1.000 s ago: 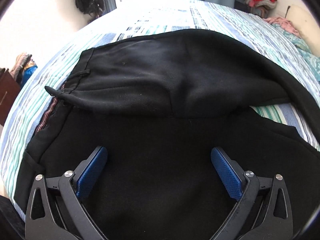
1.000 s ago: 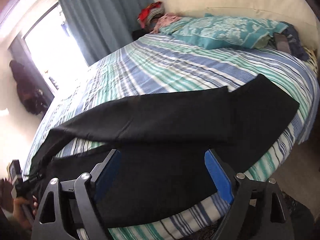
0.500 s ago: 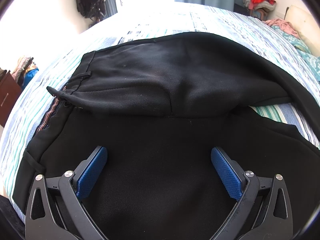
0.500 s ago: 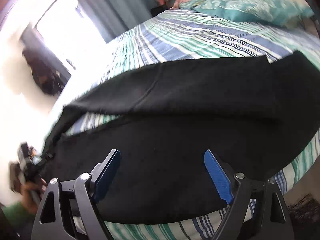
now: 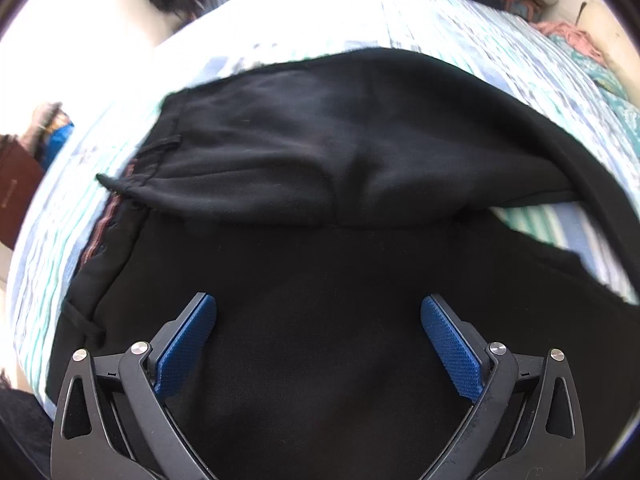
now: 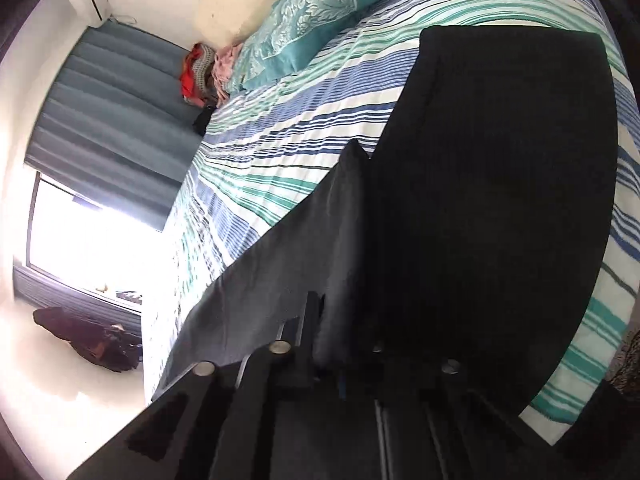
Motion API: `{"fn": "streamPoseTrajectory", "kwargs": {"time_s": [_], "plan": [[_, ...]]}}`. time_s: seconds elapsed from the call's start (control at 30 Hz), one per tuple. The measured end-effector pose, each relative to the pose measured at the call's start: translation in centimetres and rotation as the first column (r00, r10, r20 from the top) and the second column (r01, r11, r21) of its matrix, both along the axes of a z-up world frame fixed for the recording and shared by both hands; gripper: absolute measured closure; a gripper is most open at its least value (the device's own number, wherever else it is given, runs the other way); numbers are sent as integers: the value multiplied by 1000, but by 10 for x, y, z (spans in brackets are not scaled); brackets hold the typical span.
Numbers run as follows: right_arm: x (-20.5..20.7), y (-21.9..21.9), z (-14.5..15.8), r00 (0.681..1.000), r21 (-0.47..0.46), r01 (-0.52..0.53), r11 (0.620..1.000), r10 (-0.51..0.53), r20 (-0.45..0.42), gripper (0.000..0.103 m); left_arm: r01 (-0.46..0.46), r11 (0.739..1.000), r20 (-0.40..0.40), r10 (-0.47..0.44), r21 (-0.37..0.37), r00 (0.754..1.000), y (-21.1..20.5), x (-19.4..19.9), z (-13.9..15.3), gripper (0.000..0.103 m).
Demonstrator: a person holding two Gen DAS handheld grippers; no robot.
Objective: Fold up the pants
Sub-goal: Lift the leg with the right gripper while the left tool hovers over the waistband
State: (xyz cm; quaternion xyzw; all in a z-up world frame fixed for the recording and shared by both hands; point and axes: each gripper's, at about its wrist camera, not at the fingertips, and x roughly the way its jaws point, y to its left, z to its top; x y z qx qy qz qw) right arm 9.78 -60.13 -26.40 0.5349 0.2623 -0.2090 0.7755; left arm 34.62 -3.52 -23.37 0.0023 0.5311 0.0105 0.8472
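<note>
Since the earlier frame, the right gripper point(image 6: 340, 344) has rolled onto its side, dropped onto the black fabric pants point(image 6: 496, 208) and clamped down; its jaws are now fully closed with a raised ridge of the black cloth pinched between them. The left gripper point(image 5: 318, 344) has barely shifted: its blue ribbed pads point(image 5: 186, 346) remain spread wide above the seat area, holding nothing, and whether they touch the cloth cannot be told.

**Location of the garment.** The pants lie flat on the blue, teal and white striped bedspread point(image 6: 288, 128), close to the near edge of the bed. A teal patterned pillow point(image 6: 312, 8) lies well apart, at the head of the bed.

**Orientation.** In the left wrist view the waistband, with its belt loop point(image 5: 160, 148), sits at the left, and the legs run off to the right. In the right wrist view the long axis runs away from the camera and ends in a straight hem edge point(image 6: 512, 34) pointing toward the pillow. One leg is partly laid over the other, with a wedge of bedspread showing between them.

**Step in hand.** Judged from the layout, this is the grasp for a fold, probably the lengthwise one; the legs are not yet aligned.

**Next move.** The left gripper should close on the waist end, so both ends lift together. Carry the pinched layer across evenly; a one-sided pull is likely to skew the crease.
</note>
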Motion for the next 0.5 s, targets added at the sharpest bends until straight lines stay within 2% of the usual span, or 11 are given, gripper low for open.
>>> {"fn": "streamPoseTrajectory", "kwargs": {"time_s": [0.03, 0.1, 0.17, 0.23, 0.33, 0.43, 0.5], "plan": [[-3, 0, 8, 1000, -4, -7, 1000, 8, 22, 97, 7, 997, 11, -6, -77, 1000, 1, 8, 13, 1], [-1, 2, 39, 997, -88, -55, 995, 59, 48, 97, -7, 976, 36, 16, -218, 999, 5, 34, 36, 1], [6, 4, 71, 990, -158, -101, 982, 114, 78, 97, -43, 932, 5, 48, -360, 999, 8, 74, 46, 1], [11, 3, 98, 980, -199, -137, 970, 162, 113, 97, -106, 875, -75, 80, -472, 994, 9, 117, 38, 1], [19, 3, 131, 960, -237, -184, 954, 226, 165, 97, -251, 817, -193, 174, -519, 966, 14, 165, 14, 1], [23, 8, 160, 935, -281, -233, 931, 294, 199, 97, -348, 745, -279, 223, -568, 934, 17, 191, -9, 1], [28, 11, 177, 917, -298, -259, 919, 331, 223, 97, -380, 723, -309, 237, -578, 921, 17, 201, -18, 2]]}}
